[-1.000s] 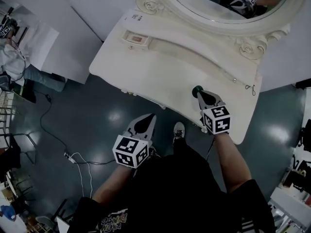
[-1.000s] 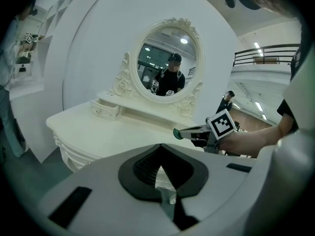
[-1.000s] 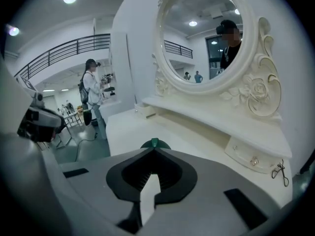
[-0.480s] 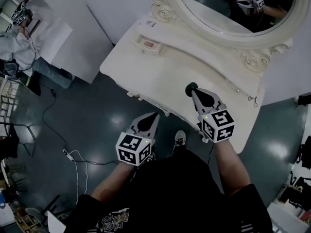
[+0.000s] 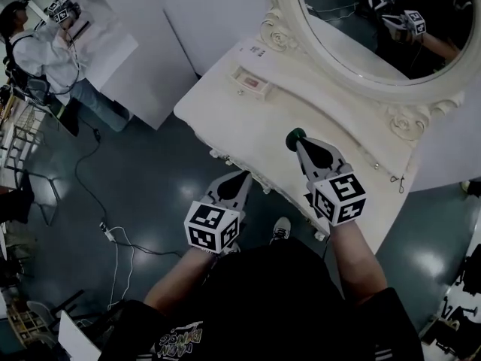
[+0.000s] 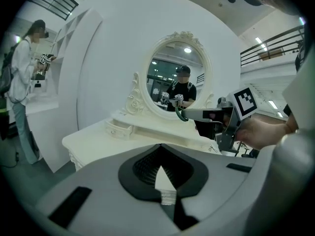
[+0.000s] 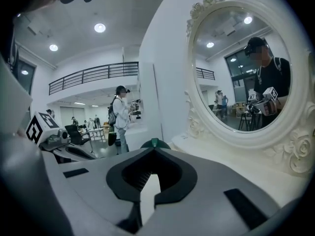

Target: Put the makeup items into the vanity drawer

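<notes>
1. Both tongs are in view. The left tongs (image 5: 243,175) have their jaws together on nothing and hang over the floor (image 5: 150,194), just off the worktop's (image 5: 225,119) front edge.
2. 1 makeup piece is in hand: the right tongs (image 5: 301,143) are clamped on a green item (image 5: 294,136) at their very tips, above the worktop's middle, well short of the mirror (image 5: 376,21).
3. Step in hand, as judged: carriage of the green item toward the drawer, with no release begun.
4. A small drawer (image 5: 250,83) stands at the worktop's back left corner, and something pinkish shows in it from above. Whether it stands open far enough cannot be told.
5. Next move, as judged: the right tongs travel back and left to the small drawer, then lower before parting. The empty left tongs are free to pull the drawer out if needed.
6. Appearance of the green item: dark green, small and round in outline. Only a slim part of it sits in the grip, so a tilt or slip is possible. Its kind cannot be told.
</notes>
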`<control>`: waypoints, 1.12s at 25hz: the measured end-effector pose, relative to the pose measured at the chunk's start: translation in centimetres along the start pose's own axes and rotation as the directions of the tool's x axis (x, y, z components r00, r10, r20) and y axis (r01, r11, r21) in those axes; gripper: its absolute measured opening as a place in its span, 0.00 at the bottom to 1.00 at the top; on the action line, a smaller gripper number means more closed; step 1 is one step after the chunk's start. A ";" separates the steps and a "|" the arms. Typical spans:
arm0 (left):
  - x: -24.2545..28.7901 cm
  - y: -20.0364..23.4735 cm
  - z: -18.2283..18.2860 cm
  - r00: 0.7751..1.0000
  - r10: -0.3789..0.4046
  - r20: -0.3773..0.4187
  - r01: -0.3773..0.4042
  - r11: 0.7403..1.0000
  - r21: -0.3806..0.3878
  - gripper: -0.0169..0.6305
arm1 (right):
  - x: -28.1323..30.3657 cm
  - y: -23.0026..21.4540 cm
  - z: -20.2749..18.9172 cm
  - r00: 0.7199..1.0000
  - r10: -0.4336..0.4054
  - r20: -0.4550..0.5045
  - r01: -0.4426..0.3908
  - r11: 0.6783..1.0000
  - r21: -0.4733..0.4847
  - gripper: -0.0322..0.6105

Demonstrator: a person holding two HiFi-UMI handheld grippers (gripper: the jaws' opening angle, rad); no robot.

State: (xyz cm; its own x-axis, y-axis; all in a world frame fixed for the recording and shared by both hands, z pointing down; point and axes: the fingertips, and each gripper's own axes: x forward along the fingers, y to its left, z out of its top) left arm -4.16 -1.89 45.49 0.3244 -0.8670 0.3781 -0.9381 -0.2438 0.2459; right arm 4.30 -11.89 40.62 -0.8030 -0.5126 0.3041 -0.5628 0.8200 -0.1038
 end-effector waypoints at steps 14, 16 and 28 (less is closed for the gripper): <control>3.5 1.7 3.1 0.990 0.137 0.042 -0.136 0.990 -0.034 0.04 | 3.9 -1.7 2.3 0.991 0.129 0.019 -0.129 0.992 -0.013 0.10; 4.1 1.8 3.2 0.987 0.153 0.040 -0.152 0.988 -0.040 0.04 | 4.3 -2.1 2.4 0.989 0.144 0.019 -0.144 0.990 -0.012 0.10; 7.3 3.9 4.3 0.988 0.155 0.023 -0.155 0.988 -0.008 0.04 | 7.3 -4.3 1.9 0.991 0.131 0.020 -0.132 0.991 0.016 0.10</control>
State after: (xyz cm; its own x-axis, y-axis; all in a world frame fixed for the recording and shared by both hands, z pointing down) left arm -5.93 -11.07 45.35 0.1719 -0.9042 0.3910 -0.9761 -0.1028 0.1913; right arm 0.49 -19.60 41.45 -0.8738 -0.4055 0.2685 -0.4553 0.8762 -0.1583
